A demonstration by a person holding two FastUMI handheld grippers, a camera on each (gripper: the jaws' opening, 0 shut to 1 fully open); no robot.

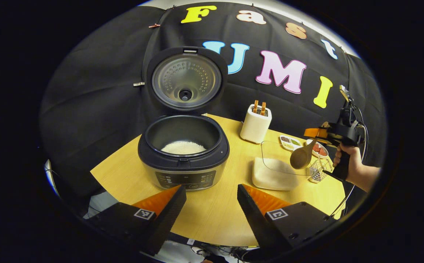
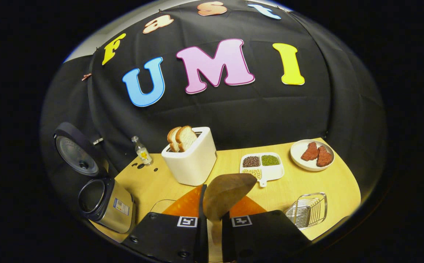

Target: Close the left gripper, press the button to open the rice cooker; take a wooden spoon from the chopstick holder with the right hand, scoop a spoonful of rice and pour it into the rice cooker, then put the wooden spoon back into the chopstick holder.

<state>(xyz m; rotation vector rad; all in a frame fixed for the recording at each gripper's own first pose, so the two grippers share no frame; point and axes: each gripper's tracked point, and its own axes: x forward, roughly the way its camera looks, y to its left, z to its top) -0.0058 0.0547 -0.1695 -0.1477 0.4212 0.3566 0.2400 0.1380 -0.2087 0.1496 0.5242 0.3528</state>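
left gripper view: rice (image 1: 183,147) in cooker (image 1: 183,153); right tongs (image 2: 212,219) apparently clamp spoon (image 2: 226,193).

White toaster (image 2: 192,164) holding two bread slices (image 2: 181,138), small bottle (image 2: 142,150) beside it, divided dish of beans (image 2: 261,165), plate (image 2: 303,163) with two red pieces, all on the counter (image 2: 340,182)

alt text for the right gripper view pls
The right hand-held gripper is shut on a wooden spoon, bowl raised over a yellow table. Behind stand a white toaster and, at left, the open rice cooker.
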